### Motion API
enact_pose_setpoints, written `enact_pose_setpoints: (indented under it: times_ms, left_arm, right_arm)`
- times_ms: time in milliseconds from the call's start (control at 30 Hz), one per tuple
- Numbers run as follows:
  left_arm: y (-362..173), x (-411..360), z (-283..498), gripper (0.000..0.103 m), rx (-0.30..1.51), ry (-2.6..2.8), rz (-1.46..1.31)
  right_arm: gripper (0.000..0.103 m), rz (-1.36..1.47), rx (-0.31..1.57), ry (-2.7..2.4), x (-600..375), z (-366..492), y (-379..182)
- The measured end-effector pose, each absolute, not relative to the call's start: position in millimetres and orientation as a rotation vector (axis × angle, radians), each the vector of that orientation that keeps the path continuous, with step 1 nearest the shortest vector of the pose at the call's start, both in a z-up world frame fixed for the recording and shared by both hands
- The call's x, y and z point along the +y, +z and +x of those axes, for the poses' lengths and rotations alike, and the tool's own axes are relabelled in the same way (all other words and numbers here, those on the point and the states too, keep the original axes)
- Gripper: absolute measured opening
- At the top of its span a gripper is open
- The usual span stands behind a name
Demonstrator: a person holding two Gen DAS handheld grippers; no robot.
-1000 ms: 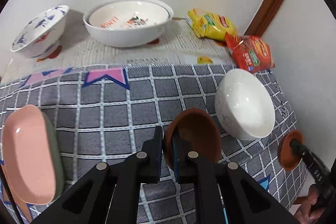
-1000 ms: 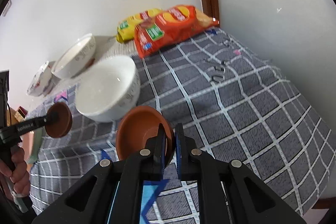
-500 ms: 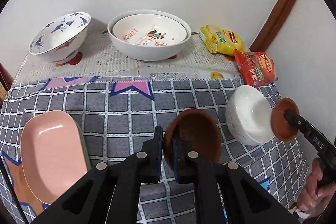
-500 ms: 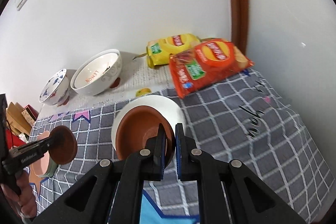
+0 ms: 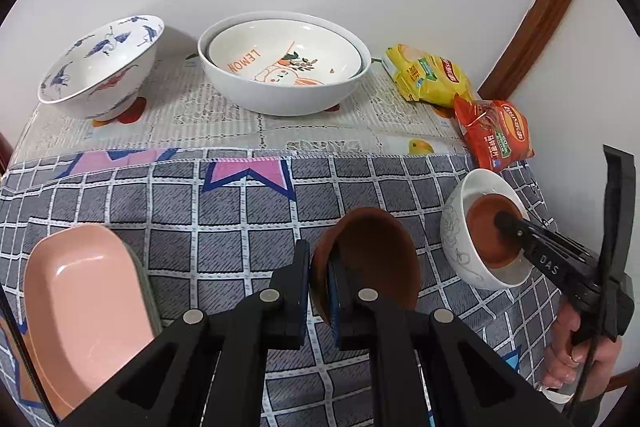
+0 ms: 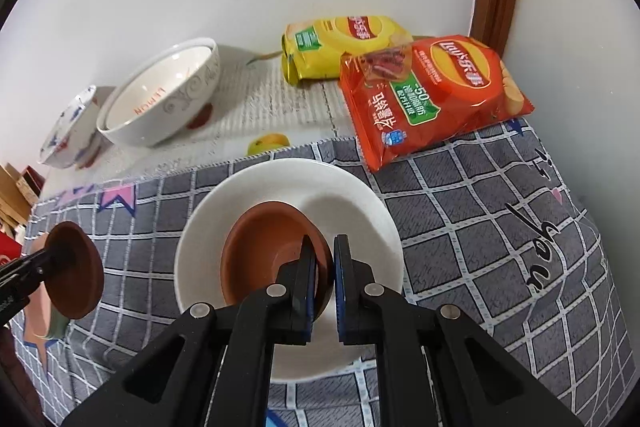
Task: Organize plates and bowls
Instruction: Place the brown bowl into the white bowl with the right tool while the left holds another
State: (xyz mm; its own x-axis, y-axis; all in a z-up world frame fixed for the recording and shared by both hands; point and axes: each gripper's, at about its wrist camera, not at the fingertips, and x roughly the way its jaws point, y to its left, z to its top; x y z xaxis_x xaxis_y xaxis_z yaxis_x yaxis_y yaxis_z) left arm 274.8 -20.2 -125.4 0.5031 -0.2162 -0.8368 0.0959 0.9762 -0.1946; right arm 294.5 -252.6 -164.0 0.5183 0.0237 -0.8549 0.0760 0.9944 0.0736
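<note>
Right wrist view: the right gripper (image 6: pixel 323 269) has its jaws clenched on the rim of a brown dish (image 6: pixel 272 255) sitting low inside the white bowl (image 6: pixel 352 195) on the table (image 6: pixel 500 227). To nest it well, settle it flat and centred before letting go. The left gripper (image 5: pixel 320 277) grasps a second brown dish (image 5: pixel 376 263), held clear above the cloth, ready to stack next.

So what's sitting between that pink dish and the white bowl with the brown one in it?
In the left wrist view, the left gripper hangs between the pink dish and the white bowl, clamped on a second brown bowl above the checked cloth.
</note>
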Motion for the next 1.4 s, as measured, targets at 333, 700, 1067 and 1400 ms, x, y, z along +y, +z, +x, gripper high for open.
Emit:
enact_pose_setpoints:
  times_ms: [333,700,1067,1400]
  left_arm:
    - [-130.7,-23.6,277.7,0.009,1.035,-0.21,-0.129]
    - [-126.4,-17.1,271.6,0.009,1.029,-0.202,-0.136]
    - [-123.5,-12.2,265.8,0.009,1.027,-0.204,-0.128]
    - [-110.0,-28.5,258.8,0.009,1.015,-0.208,-0.103]
  right_arm:
    - [0.008,0.074,1.078,-0.033,-250.0,306.1,-174.5]
    - [0.012,-0.059,1.128,-0.066,-235.6,317.1,-184.2]
    - [0.02,-0.181,1.136,-0.074,-224.4,320.2,-193.1]
    - [0.036,-0.115,1.078,-0.023,-233.1,298.2,-162.2]
